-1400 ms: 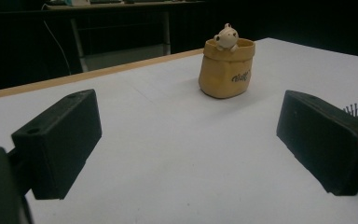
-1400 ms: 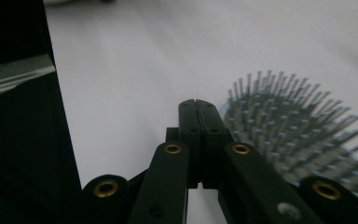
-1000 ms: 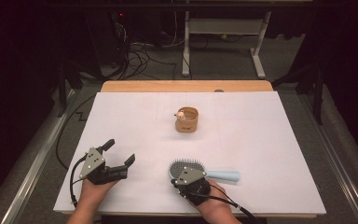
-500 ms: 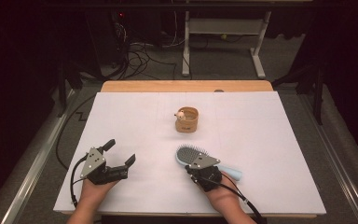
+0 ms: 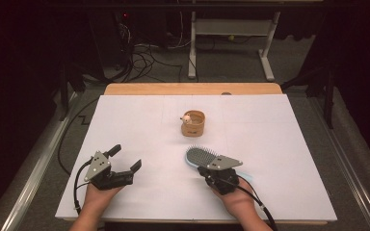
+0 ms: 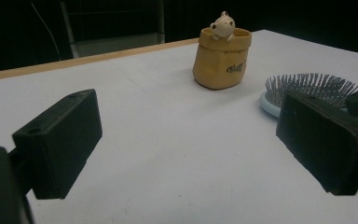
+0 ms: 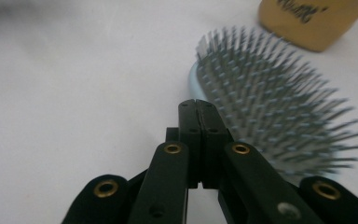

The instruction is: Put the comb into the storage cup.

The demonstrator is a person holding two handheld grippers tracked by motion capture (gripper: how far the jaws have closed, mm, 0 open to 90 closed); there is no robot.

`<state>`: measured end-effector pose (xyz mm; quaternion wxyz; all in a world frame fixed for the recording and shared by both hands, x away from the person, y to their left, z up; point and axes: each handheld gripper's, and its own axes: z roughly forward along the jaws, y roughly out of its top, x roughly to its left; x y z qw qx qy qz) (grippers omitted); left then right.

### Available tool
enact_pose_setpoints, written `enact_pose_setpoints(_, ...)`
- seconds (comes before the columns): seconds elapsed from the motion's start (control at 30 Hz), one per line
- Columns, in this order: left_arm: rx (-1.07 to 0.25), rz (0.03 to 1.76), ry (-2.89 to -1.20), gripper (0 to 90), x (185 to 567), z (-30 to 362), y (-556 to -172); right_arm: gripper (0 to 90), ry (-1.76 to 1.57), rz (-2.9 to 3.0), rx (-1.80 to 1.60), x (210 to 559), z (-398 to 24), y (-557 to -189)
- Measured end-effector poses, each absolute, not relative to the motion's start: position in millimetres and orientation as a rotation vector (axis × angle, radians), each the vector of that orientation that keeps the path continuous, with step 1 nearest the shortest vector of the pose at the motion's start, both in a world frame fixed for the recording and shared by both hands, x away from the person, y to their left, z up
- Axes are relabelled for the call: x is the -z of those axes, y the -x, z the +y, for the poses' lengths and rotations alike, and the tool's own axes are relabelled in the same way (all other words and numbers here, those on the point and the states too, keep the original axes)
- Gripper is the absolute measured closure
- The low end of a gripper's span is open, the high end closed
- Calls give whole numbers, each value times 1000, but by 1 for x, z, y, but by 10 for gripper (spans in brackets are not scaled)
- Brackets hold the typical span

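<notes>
One broad white sheet (image 5: 279, 159) covers the table, flat and matte, with a wooden edge (image 5: 192, 89) along the far side. Near its middle stands a tan sack-shaped pot (image 5: 194, 123), a small pale animal figure (image 6: 222, 25) peeking over its rim. Just in front lies the oval hairbrush (image 5: 200, 156), light blue with dense grey bristles. The right gripper (image 7: 197, 105) sits beside it with jaws pressed together, holding nothing. The left gripper (image 5: 125, 159) rests well apart, jaws wide and empty.
</notes>
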<state>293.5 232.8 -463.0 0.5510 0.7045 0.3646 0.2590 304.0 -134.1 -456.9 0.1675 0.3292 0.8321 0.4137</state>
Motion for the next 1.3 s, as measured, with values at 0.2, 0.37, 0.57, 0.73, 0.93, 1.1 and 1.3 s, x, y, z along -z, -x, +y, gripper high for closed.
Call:
enact_pose_setpoints(0.2,-605,866,-1663,76,463,232,-293,900,-993,2286,-1264,443,-168,-304)
enact_pose_setpoints(0.37,-603,868,-1664,81,463,233,-294,817,-1072,2217,-1292,442,-207,-309)
enact_pose_setpoints(0.57,-605,874,-1661,81,463,233,-294,612,-1149,2190,-1306,446,-239,-309)
enact_pose_setpoints(0.73,-600,882,-1659,81,464,234,-294,493,-1153,2180,-1333,448,-247,-308)
enact_pose_setpoints(0.93,-589,887,-1668,81,464,233,-294,320,-1148,2170,-1370,452,-251,-307)
enact_pose_setpoints(1.1,-596,885,-1669,81,464,233,-294,158,-1165,2163,-1405,453,-255,-309)
enact_pose_setpoints(1.3,-598,882,-1670,79,464,233,-294,2,-1179,2125,-1390,451,-253,-309)
